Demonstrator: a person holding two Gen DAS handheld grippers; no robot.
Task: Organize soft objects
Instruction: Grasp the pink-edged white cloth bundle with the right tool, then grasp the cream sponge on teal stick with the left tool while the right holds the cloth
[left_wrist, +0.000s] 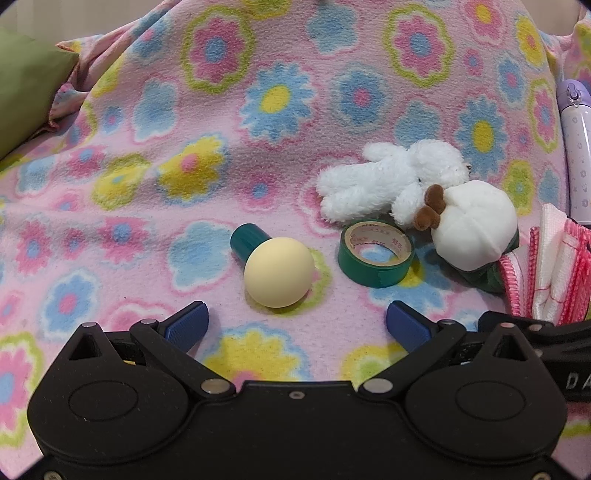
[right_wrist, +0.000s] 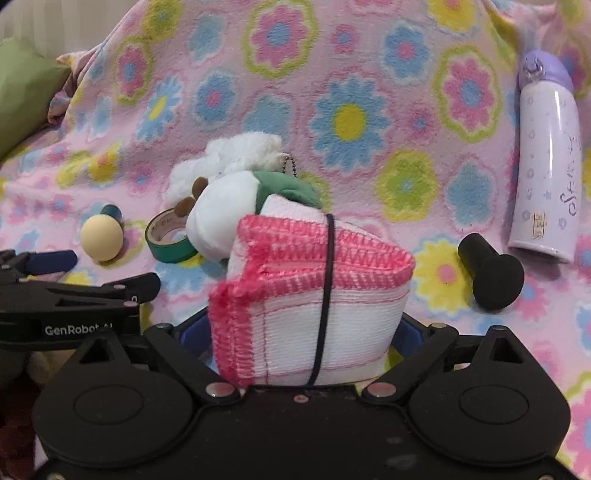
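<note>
Right gripper clamped on a folded pink-edged cloth bundle bound by a black elastic band; blue pads mostly buried behind the fabric, so depth of grip hard to judge. Left gripper spread wide and empty, hovering low over the flowered blanket.

Just ahead of the open left fingers: a cream ball-headed knob with a teal stem. Slightly further, ahead and right: a green tape roll, then the round white plush with brown nubs, touching the fluffy white bunny behind it. Ahead and right of the right tool: a black knob, and beyond it a lilac bottle.

Risks, as judgement: bundle likely to sag or slide out if the pinch sits shallow; band could snag a fingertip on release. Hard knob and tape, lying among the plush, easily scooped by mistake. Two grippers close together, so a collision possible.

Hidden: bundle blocks most of the round plush and bunny in the right view; green pillow cut off at frame edge.
</note>
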